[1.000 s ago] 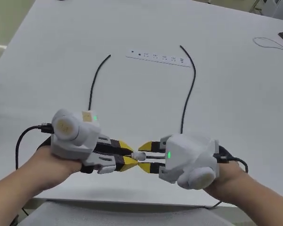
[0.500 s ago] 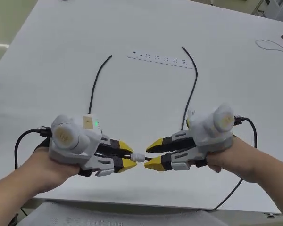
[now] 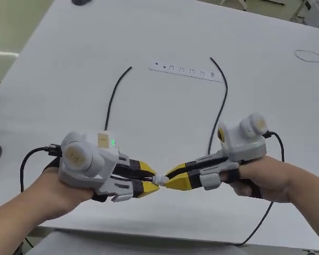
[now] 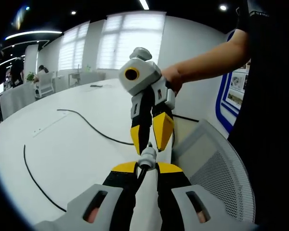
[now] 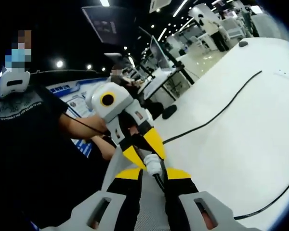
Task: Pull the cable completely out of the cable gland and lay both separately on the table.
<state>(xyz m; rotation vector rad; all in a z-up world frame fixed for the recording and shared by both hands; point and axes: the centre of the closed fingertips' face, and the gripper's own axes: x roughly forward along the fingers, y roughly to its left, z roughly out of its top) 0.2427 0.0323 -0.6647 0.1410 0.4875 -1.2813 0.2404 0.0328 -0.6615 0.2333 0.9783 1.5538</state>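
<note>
Near edge of the white table [image 3: 64, 90]: left hand [image 3: 56, 194] and right hand [image 3: 263, 178] hold the two grippers nose to nose over the tabletop.

Left gripper [image 3: 154, 180]: jaws clenched on the white cable gland [image 3: 160, 180], which sits right at its yellow tips.

Right gripper [image 3: 169, 179]: jaws closed around the short black cable [image 5: 159, 182] just behind the gland, tips all but touching the gland.

The cable is in the gland, and both are held in the air between the grippers.

Mid-table: left black lead [image 3: 112, 101] and, well apart from it, the longer right black lead [image 3: 220, 106], both lying loose.

Further off, between their far ends: white power strip [image 3: 186, 70].

Far right: thin pale wire loop [image 3: 311, 54].
</note>
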